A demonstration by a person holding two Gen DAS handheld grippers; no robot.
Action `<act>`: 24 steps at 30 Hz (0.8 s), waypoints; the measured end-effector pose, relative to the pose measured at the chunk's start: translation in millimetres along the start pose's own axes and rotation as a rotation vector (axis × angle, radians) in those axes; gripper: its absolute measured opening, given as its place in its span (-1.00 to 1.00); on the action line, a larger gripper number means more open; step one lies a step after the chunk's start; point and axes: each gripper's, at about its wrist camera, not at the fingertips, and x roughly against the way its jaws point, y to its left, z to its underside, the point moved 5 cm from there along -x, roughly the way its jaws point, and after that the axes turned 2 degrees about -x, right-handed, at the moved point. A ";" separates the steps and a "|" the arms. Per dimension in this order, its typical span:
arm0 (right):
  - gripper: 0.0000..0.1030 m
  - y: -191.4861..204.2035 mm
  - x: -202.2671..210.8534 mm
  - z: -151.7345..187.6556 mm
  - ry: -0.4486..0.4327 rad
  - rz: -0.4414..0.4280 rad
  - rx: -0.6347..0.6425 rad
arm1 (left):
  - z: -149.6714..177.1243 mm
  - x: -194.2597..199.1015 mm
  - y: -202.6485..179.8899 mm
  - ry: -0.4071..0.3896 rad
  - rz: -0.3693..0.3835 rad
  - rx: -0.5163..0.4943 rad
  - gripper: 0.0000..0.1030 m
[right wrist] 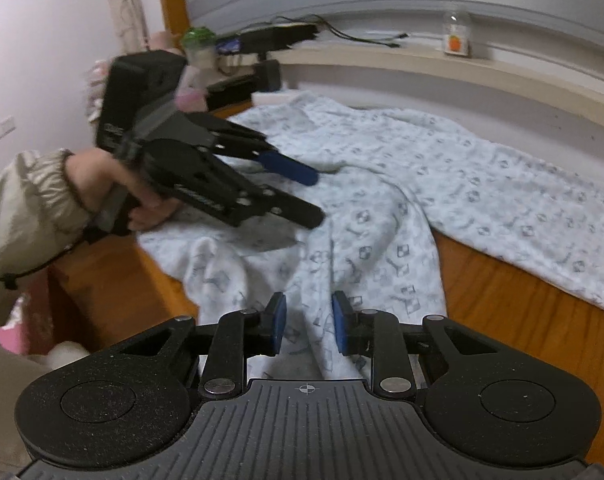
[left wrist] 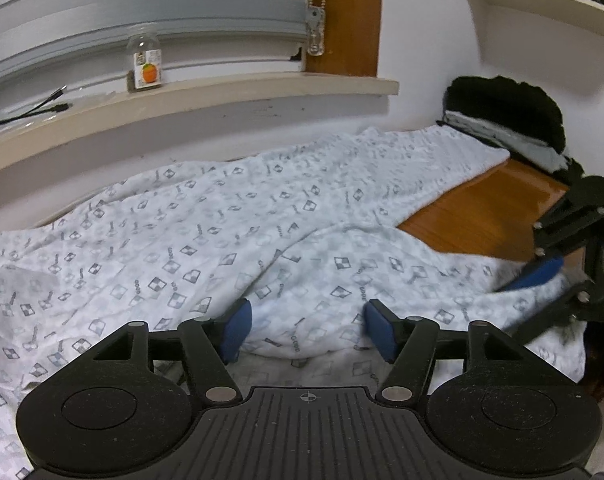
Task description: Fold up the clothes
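We're early: the patterned garment (left wrist: pixel 230 216) sprawls unfolded across the bench (right wrist: pixel 502 280); left hand-held gripper (left wrist: pixel 308 330) apart, right hand-held gripper (right wrist: pixel 308 324) pinching a bunched fold.

Both wrist views close, angled down over garment (left wrist: pixel 222 220), facing windowsill (left wrist: pixel 182 100).

White grey-patterned garment (left wrist: pixel 262 232), rumpled, spread across wooden surface (left wrist: pixel 482 208)

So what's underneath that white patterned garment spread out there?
A wooden surface shows bare beside the white patterned garment and seems to run on beneath it. Whether anything else lies under the cloth cannot be told; it covers that part fully.
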 end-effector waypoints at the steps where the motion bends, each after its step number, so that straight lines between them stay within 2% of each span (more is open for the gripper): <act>1: -0.49 1.3 0.7 -1.2 -0.004 -0.002 0.006 | 0.0 0.2 -0.1 0.000 0.000 0.001 0.30; 8: -0.49 -27.3 -13.7 -32.1 -0.075 0.057 -0.109 | 0.1 0.8 0.1 -0.002 -0.002 0.000 0.30; 16: -0.50 -31.2 -65.8 -44.6 -0.001 0.081 -0.116 | 0.0 3.9 -0.8 -0.020 -0.004 -0.001 0.30; 18: -0.83 -29.7 -64.7 -45.3 -0.002 0.077 -0.108 | -0.2 5.6 -1.5 -0.030 -0.005 -0.002 0.30; 19: -0.94 -30.2 -61.0 -45.7 -0.012 0.073 -0.108 | -0.6 6.8 -1.9 -0.037 -0.004 -0.002 0.30; 24: -0.95 -32.7 -31.6 -53.3 -0.120 0.099 -0.106 | -5.5 14.3 -4.5 -0.070 -0.001 -0.017 0.32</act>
